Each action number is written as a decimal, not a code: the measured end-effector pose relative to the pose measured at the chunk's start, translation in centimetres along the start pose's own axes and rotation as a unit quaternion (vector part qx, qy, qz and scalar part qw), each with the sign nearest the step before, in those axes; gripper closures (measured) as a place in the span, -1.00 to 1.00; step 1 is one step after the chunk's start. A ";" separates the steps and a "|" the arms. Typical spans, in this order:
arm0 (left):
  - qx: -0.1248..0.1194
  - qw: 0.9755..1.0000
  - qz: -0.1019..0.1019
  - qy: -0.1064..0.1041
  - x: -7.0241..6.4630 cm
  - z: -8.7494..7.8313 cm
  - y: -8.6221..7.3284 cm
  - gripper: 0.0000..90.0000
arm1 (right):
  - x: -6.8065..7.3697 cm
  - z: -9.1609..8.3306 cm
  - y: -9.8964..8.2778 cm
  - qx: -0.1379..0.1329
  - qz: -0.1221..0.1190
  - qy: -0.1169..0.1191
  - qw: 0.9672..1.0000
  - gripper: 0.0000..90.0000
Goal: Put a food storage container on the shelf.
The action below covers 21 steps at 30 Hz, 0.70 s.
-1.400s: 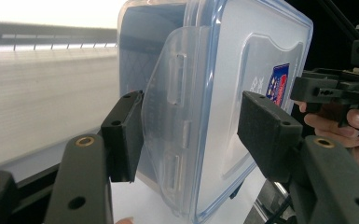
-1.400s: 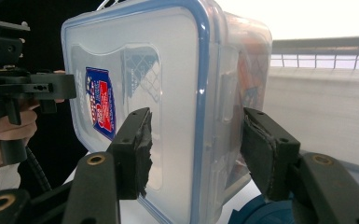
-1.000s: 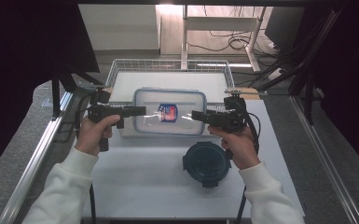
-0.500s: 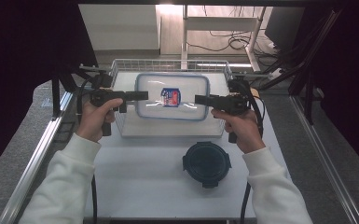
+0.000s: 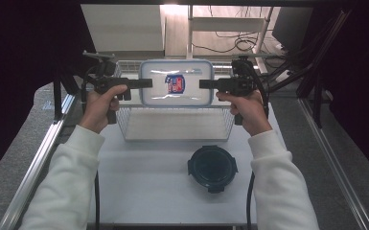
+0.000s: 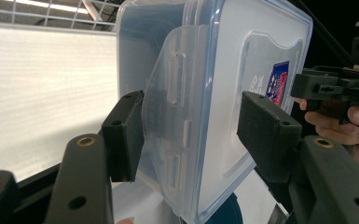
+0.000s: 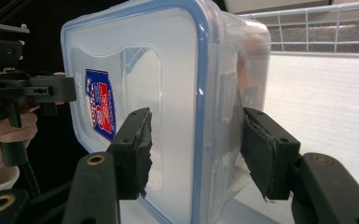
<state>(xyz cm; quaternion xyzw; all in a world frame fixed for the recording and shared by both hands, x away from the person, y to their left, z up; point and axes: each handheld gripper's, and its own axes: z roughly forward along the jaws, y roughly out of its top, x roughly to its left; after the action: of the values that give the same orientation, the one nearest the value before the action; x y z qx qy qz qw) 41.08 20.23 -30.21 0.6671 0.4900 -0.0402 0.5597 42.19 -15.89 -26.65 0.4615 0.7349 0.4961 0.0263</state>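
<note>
Dark round lid [image 5: 213, 167] flat on white table [image 5: 148, 191], beyond it wire basket [image 5: 175, 125], above the basket clear lidded container [image 5: 176, 89] held aloft, left gripper [image 5: 148, 83] clamping its left end, right gripper [image 5: 202, 84] clamping its right end

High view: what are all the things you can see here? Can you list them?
Container: one, clear with a blue-rimmed lid and a red-and-blue sticker, held up above the basket.
Wire basket: one, white, at the far part of the table.
Round lid: one, dark, lying on the table nearer the person.
Table: one, white.
Left gripper: one, black, jaws closed on the container's left end.
Right gripper: one, black, jaws closed on its right end.
Sleeves: two, white.
</note>
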 end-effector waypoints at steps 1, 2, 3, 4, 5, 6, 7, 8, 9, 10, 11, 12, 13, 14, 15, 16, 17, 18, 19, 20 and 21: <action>0.001 1.000 0.001 0.000 0.1 0.1 0.2 -0.05 | -0.1 0.1 0.2 0.000 0.001 -0.001 1.000 0.00; 0.002 1.000 -0.002 0.000 0.2 0.2 0.4 -0.05 | -0.2 0.2 0.4 0.001 0.002 0.000 1.000 0.00; 0.002 1.000 -0.001 0.001 0.3 0.3 0.6 -0.05 | -0.3 0.3 0.6 0.002 0.003 0.000 1.000 0.00; 0.004 1.000 -0.002 0.000 0.4 0.5 0.8 -0.05 | -0.5 0.3 0.7 0.003 0.005 -0.001 1.000 0.00; 0.007 1.000 -0.002 0.001 0.5 0.6 1.0 -0.05 | -0.6 0.5 0.9 0.003 0.007 -0.001 1.000 0.00; 0.006 1.000 -0.005 0.002 0.6 0.7 1.2 -0.05 | -0.8 0.6 1.0 0.004 0.008 -0.001 1.000 0.00; 0.008 1.000 -0.004 0.005 0.6 0.8 1.3 -0.05 | -0.9 0.7 1.1 0.005 0.011 0.000 1.000 0.00; 0.008 1.000 -0.004 0.006 0.6 0.9 1.4 -0.05 | -1.3 1.0 1.3 0.007 0.013 0.005 1.000 0.00; 0.009 1.000 -0.001 0.007 0.7 0.9 1.5 -0.05 | -1.3 1.0 1.3 0.007 0.013 0.005 1.000 0.00; 0.010 1.000 -0.003 0.007 0.8 1.0 1.6 -0.05 | -1.4 1.1 1.4 0.008 0.012 0.006 1.000 0.00; 0.011 1.000 -0.007 0.009 1.0 1.2 1.7 -0.05 | -1.8 1.4 1.4 0.010 0.018 0.007 1.000 0.00; 0.014 1.000 -0.007 0.010 1.1 1.3 1.7 -0.05 | -1.8 1.4 1.4 0.010 0.018 0.007 1.000 0.00; 0.017 1.000 -0.011 0.012 1.4 1.5 1.7 -0.05 | -1.9 1.5 1.4 0.012 0.019 0.007 1.000 0.00; 0.018 1.000 -0.013 0.014 1.5 1.6 1.7 -0.06 | -2.2 1.9 1.4 0.016 0.024 0.007 1.000 -0.01; 0.020 1.000 -0.015 0.015 1.7 1.8 1.7 -0.06 | -2.5 2.1 1.4 0.018 0.027 0.007 0.999 -0.01; 0.021 0.999 -0.018 0.016 1.8 1.9 1.7 -0.06 | -2.8 2.5 1.4 0.022 0.032 0.006 0.999 -0.02; 0.022 0.999 -0.019 0.015 2.0 2.0 1.7 -0.06 | -2.8 2.5 1.4 0.022 0.032 0.006 0.999 -0.02; 0.023 0.999 -0.024 0.015 2.2 2.2 1.7 -0.06 | -3.1 2.8 1.5 0.025 0.036 0.006 0.999 -0.02; 0.018 0.999 -0.031 0.015 2.3 2.3 1.6 -0.06 | -3.1 2.8 1.5 0.025 0.036 0.006 0.999 -0.02; 0.015 0.999 -0.034 0.015 2.5 2.4 1.7 -0.05 | -3.2 2.9 1.5 0.027 0.041 0.004 0.999 -0.03; 0.014 0.999 -0.035 0.015 2.6 2.4 1.8 -0.04 | -3.4 3.1 1.6 0.026 0.047 0.007 0.999 -0.03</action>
<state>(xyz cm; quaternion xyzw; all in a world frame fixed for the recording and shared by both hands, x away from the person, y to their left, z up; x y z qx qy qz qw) 44.83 20.06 -31.41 0.6576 0.5210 -0.0566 0.5413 46.72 -15.98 -28.49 0.4929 0.7250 0.4808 -0.0141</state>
